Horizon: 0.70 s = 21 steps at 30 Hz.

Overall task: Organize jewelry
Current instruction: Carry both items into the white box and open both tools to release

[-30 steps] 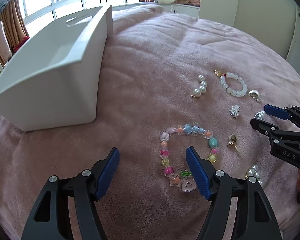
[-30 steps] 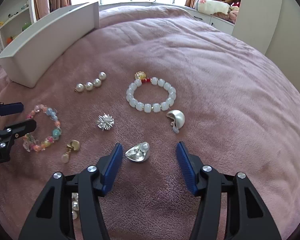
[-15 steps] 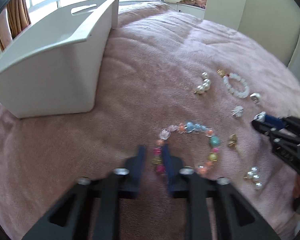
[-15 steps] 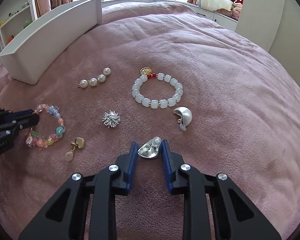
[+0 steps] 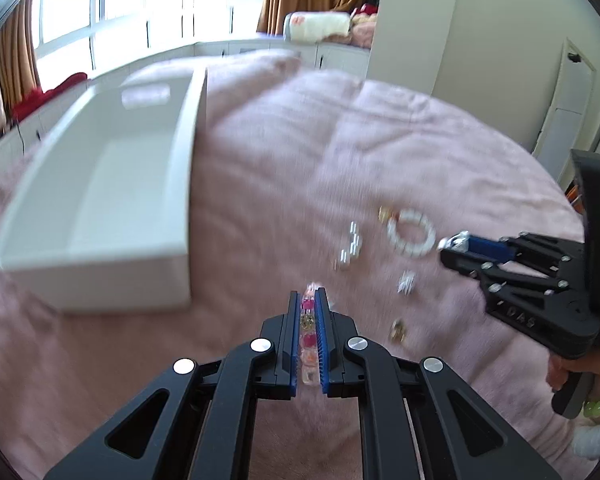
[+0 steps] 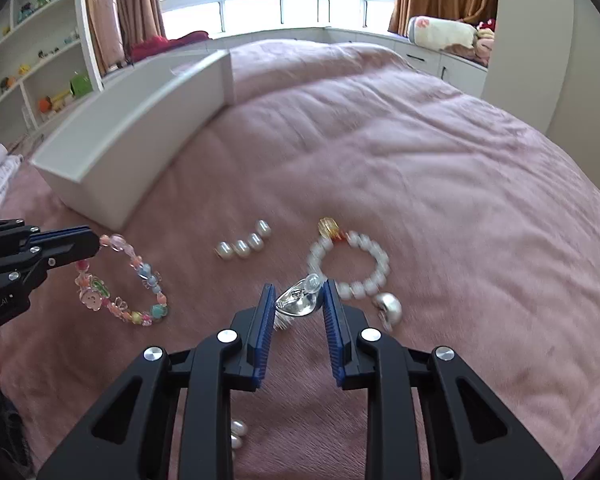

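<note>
My left gripper (image 5: 309, 322) is clamped tight on the multicoloured beaded bracelet (image 6: 120, 280), which hangs from its tips above the pink plush blanket (image 6: 440, 184). My right gripper (image 6: 296, 304) is closed around the silver shell-shaped earring (image 6: 298, 300), lifted clear of the blanket. Just beyond lie the white bead bracelet with a gold charm (image 6: 350, 264) and a four-pearl strand (image 6: 244, 242). Farther left sits the white rectangular plastic tray (image 5: 100, 200).
</note>
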Each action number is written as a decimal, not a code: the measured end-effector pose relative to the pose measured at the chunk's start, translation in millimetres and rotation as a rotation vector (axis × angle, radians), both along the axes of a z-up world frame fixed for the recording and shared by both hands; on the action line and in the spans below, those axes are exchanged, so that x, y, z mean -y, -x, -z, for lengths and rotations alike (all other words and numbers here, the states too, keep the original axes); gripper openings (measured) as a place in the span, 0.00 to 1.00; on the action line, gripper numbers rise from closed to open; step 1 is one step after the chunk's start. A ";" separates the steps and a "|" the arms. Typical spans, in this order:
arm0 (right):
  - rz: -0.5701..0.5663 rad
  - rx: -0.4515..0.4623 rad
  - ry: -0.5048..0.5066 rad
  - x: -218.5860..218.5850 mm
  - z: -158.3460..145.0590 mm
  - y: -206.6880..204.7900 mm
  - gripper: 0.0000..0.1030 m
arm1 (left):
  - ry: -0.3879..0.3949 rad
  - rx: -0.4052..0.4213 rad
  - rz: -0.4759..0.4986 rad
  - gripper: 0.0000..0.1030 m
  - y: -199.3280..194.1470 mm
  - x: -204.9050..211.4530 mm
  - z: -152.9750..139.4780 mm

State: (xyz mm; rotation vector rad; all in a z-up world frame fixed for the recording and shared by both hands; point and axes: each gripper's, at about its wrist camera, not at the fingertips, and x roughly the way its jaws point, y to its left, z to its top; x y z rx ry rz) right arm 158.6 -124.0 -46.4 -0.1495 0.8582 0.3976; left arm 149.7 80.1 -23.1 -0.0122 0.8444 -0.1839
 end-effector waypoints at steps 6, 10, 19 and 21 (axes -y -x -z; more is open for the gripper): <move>-0.078 0.077 -0.040 -45.4 -50.2 -13.4 0.24 | 0.010 0.122 -0.021 0.12 -7.2 -18.9 -72.1; -0.127 0.117 -0.094 -84.8 -80.3 -25.9 0.24 | 0.010 0.196 -0.060 0.12 -12.1 -43.3 -114.9; -0.232 0.083 -0.106 -186.4 -91.3 -64.1 0.24 | -0.117 0.137 -0.187 0.12 -60.4 -112.4 -124.0; -0.248 0.067 -0.093 -202.8 -82.8 -71.0 0.24 | -0.121 0.097 -0.212 0.12 -67.4 -130.4 -109.1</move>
